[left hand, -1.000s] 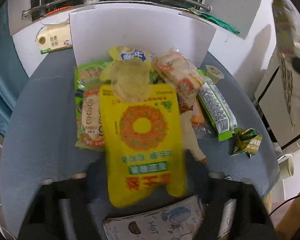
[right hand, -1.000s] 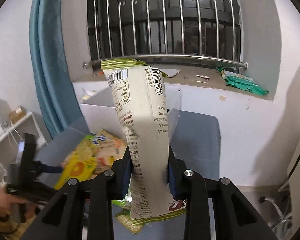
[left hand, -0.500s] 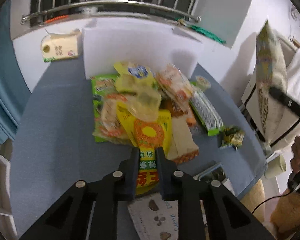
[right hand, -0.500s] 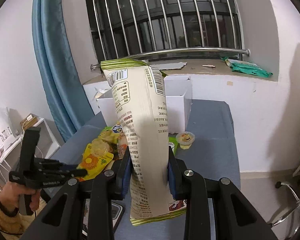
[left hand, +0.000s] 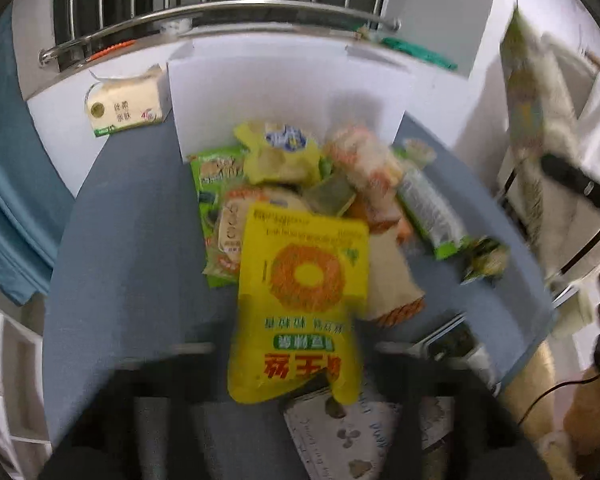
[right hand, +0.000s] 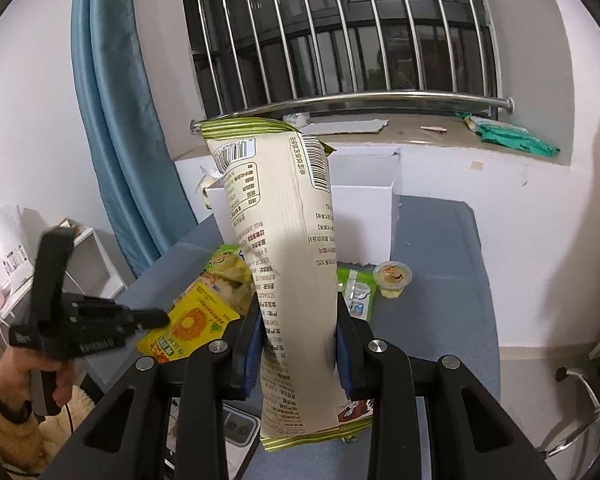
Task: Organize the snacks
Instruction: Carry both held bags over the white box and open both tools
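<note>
My right gripper point(right hand: 296, 340) is shut on a tall cream chip bag with green seams point(right hand: 284, 256), held upright above the blue table; the bag also shows at the right of the left wrist view point(left hand: 536, 128). My left gripper point(left hand: 292, 364) is blurred at the bottom edge with a yellow snack pouch with an orange ring point(left hand: 300, 304) between its fingers. From the right wrist view the left gripper point(right hand: 156, 316) touches that pouch point(right hand: 188, 328). A pile of snack packets point(left hand: 340, 176) lies before an open white box point(left hand: 284, 88).
A tissue pack point(left hand: 124, 106) sits left of the box. A jelly cup point(right hand: 392, 278) and a green wrapped packet point(right hand: 356, 288) lie near the box. A small green packet point(left hand: 484, 256) lies near the table's right edge. A patterned card point(left hand: 348, 436) lies at the table front.
The yellow pouch has come up close to the left camera again, after hanging farther out from the shut fingers half a second ago. The right gripper with the chip bag has risen slightly.
</note>
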Available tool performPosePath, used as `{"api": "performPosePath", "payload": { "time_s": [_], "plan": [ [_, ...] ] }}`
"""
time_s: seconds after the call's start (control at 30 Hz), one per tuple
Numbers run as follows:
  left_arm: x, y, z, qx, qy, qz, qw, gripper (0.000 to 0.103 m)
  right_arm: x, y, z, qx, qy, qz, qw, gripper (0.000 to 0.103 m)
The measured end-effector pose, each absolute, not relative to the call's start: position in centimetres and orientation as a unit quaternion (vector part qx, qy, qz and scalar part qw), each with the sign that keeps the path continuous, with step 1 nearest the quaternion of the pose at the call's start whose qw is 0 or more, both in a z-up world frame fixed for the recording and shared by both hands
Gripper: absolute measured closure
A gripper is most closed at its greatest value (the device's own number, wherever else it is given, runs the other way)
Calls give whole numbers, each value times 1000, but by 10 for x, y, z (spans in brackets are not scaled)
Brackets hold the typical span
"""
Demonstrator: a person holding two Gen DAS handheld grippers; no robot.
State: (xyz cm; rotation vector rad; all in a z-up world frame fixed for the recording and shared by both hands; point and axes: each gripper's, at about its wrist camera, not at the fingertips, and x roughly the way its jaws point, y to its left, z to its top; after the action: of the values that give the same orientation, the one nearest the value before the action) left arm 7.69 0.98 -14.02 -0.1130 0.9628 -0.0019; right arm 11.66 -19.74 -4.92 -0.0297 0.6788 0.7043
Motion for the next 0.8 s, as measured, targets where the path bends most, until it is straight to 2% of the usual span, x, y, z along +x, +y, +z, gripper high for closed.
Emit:
{"api": "performPosePath", "payload": {
  "time_s": [0.03, 0.3, 0.33, 0.4, 0.43, 0.47, 0.57, 0.8],
  "plan": [
    [74, 6, -141, -47, 458, 0, 888, 0, 116, -197, -50, -13, 328, 339, 882, 70],
    [89, -1, -164, -23, 489, 9, 872, 2, 112, -195, -60, -17, 340, 342, 876, 69],
    [88, 0, -167, -31, 490, 1, 871, 20, 112, -195, -60, -16, 341, 343, 875, 69],
    [83, 4, -165, -52, 483, -10, 874, 43, 112, -195, -61, -17, 343, 343, 874, 69],
    [81, 6, -161, -58, 481, -12, 875, 64, 112, -194, -62, -17, 344, 343, 874, 69],
    [80, 8, -157, -59, 476, -12, 877, 70, 112, -194, -62, -17, 344, 343, 874, 69],
    [74, 15, -145, -67, 458, -5, 887, 75, 112, -192, -62, -15, 345, 346, 872, 69],
    [69, 37, -105, -111, 407, -24, 906, 76, 119, -185, -53, -7, 338, 352, 873, 69]
  ]
}}
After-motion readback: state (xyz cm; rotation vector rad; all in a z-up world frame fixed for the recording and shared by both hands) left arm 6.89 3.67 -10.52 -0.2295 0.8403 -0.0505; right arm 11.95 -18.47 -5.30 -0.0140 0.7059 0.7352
